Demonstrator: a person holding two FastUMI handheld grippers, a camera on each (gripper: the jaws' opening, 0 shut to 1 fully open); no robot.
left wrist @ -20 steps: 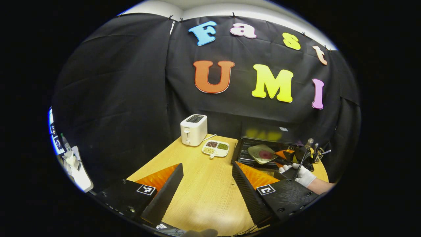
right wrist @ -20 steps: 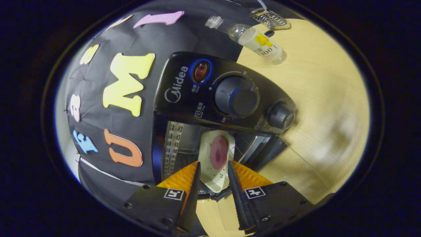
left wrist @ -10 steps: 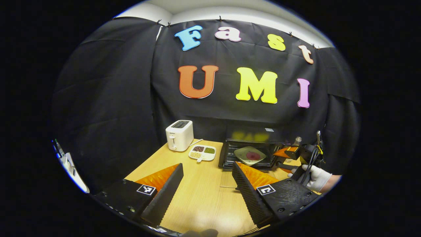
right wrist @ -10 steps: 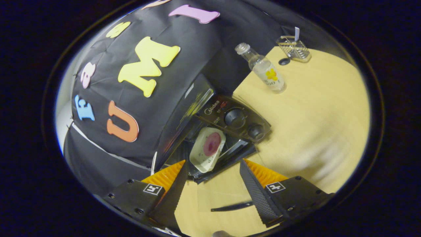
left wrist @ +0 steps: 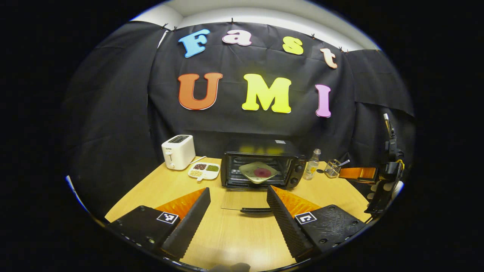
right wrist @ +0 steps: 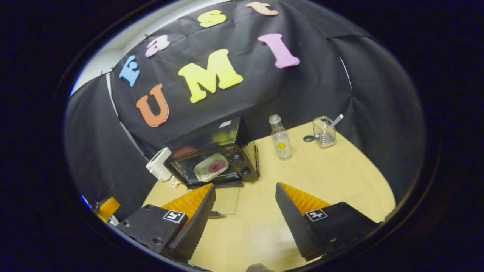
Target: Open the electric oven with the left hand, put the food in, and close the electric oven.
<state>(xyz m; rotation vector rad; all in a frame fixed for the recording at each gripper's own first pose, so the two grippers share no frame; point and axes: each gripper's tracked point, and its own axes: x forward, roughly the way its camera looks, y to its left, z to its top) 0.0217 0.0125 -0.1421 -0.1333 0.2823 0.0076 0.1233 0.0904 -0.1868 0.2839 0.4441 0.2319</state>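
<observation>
Left tongs [left wrist: 238, 211] spread wide above the tabletop [left wrist: 234, 238], gripping nothing, aimed at the oven [left wrist: 262, 169]. Right tongs [right wrist: 244, 209] likewise spread wide and gripping nothing, held over the tabletop [right wrist: 332, 177] and well back from the oven [right wrist: 211, 160].

Oven at the far side of the tabletop against the black cloth wall, door [left wrist: 247, 199] swung down flat toward the near edge, dark handle [left wrist: 251, 209] at its front lip. Inside the cavity, a pale plate [left wrist: 259, 172] with a reddish round of food [left wrist: 262, 172] on it, tilted somewhat. Same plate [right wrist: 210, 167] and food [right wrist: 216, 165] seen in the right gripper view, inside the oven, with the glass door [right wrist: 227, 200] lying open in front.

Two knobs [left wrist: 298, 170] on the oven's right panel. Just beside that panel, a clear bottle [left wrist: 312, 165] standing upright; farther right, a small wire holder [left wrist: 332, 168] with a utensil poking out. Left of the oven, a divided dish [left wrist: 204, 170] of beans or grains, and past it a white toaster [left wrist: 178, 152], upright.

In the left gripper view, at the right edge, the other tongs [left wrist: 357, 173] raised off the tabletop, held by a gloved hand [left wrist: 383, 187].
</observation>
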